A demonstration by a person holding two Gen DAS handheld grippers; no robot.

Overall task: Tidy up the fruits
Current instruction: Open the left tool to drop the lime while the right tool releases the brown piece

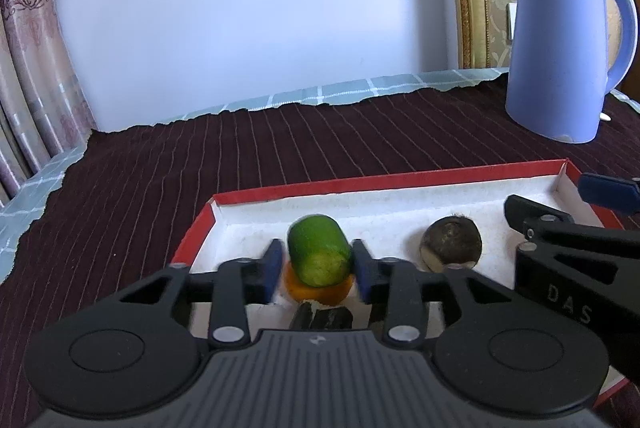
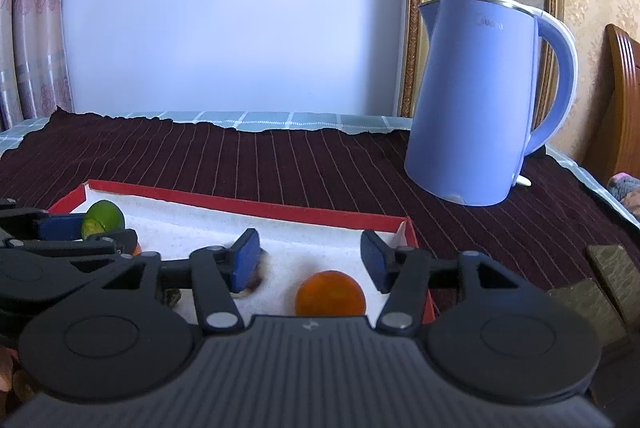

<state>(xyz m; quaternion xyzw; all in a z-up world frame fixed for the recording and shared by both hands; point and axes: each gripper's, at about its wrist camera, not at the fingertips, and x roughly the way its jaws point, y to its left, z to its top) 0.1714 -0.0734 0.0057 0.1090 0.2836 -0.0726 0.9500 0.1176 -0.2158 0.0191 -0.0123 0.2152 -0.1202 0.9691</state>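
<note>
**Both fruits let go in the tray**

Left gripper, frame centre, stands spread around the lime, pads just clear, apparently released. Right gripper gapes over the orange, lower centre, which rests in the tray.

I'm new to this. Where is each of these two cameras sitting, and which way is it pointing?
Left wrist view: sits on the left gripper, looking forward and down at a green fruit between its fingers; the right gripper's black arm shows at the right edge.
Right wrist view: sits on the right gripper, looking at an orange fruit.
Shared: the red-rimmed box, blue kettle, dark cloth.
</note>
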